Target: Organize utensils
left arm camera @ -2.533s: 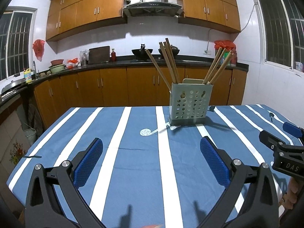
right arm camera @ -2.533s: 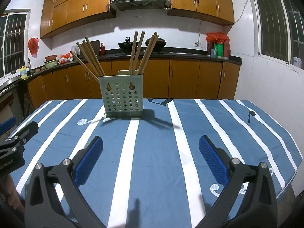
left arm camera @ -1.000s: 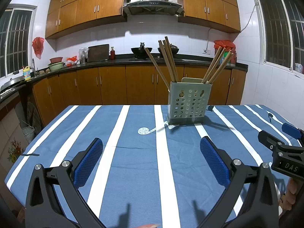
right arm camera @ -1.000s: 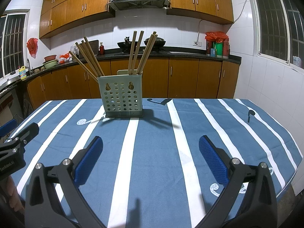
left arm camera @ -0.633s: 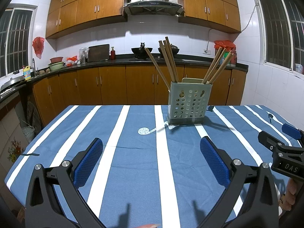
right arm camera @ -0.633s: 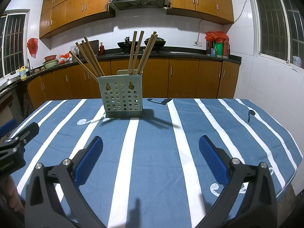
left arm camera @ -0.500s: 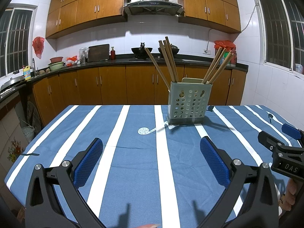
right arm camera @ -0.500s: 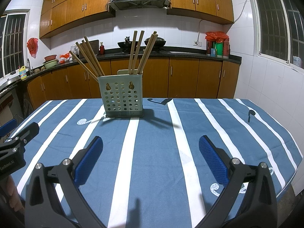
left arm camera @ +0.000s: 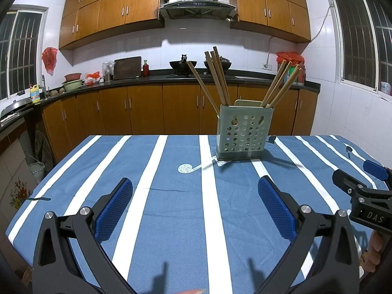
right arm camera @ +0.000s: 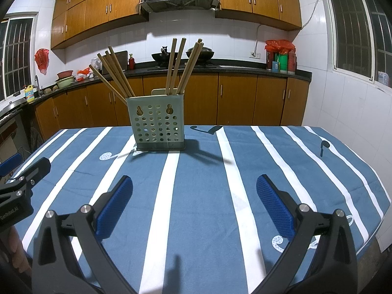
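Note:
A grey-green perforated utensil holder (left arm camera: 243, 133) stands upright on the far part of the table, also in the right wrist view (right arm camera: 159, 129). Several wooden chopsticks (left arm camera: 216, 76) lean out of it in two bunches, also in the right wrist view (right arm camera: 115, 73). My left gripper (left arm camera: 194, 208) is open and empty, low over the near part of the table. My right gripper (right arm camera: 194, 205) is open and empty beside it. Each gripper shows at the edge of the other's view: the right one (left arm camera: 362, 191), the left one (right arm camera: 22, 178).
The table carries a blue cloth with white stripes (left arm camera: 208, 196). Its right edge (right arm camera: 377, 210) drops off close to my right gripper. Behind the table run wooden kitchen cabinets (left arm camera: 147, 110) and a dark counter with woks (left arm camera: 182, 65) and bottles.
Both views have barely shifted over the last second. The holder and chopsticks stay put. Both grippers stay open.

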The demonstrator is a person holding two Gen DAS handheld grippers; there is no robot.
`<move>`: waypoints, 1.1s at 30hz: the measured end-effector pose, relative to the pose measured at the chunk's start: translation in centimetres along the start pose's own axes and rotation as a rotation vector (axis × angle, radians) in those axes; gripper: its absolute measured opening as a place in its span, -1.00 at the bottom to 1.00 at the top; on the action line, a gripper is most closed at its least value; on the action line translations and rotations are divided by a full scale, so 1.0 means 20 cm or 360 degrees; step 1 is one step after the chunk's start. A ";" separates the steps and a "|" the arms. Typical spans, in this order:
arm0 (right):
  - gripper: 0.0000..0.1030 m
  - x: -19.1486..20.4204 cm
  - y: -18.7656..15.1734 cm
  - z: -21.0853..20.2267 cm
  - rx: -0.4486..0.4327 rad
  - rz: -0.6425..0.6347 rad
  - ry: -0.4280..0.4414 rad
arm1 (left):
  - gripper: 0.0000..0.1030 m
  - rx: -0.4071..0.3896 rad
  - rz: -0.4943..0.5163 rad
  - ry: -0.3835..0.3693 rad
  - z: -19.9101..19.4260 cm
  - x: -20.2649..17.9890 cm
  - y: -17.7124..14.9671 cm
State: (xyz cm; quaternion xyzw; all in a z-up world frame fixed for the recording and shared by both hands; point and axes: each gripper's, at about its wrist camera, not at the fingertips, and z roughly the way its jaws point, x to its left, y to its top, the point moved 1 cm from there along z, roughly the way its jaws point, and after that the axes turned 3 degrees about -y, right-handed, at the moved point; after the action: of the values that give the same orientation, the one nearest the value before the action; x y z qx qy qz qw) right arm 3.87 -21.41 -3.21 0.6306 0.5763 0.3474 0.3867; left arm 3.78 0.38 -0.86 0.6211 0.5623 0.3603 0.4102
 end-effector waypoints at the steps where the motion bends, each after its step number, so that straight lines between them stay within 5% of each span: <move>1: 0.92 0.00 0.00 0.00 0.0000 0.0000 0.0000 | 0.97 0.0000 0.0000 0.0000 0.00 0.00 0.00; 33: 0.92 0.00 0.00 0.00 0.0002 0.0001 0.0001 | 0.97 0.0006 -0.0009 0.0007 0.00 0.00 -0.01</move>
State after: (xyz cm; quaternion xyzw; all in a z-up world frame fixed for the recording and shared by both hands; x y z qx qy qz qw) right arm 3.87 -21.44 -3.13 0.6309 0.5764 0.3474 0.3861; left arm 3.77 0.36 -1.08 0.6194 0.5656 0.3597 0.4087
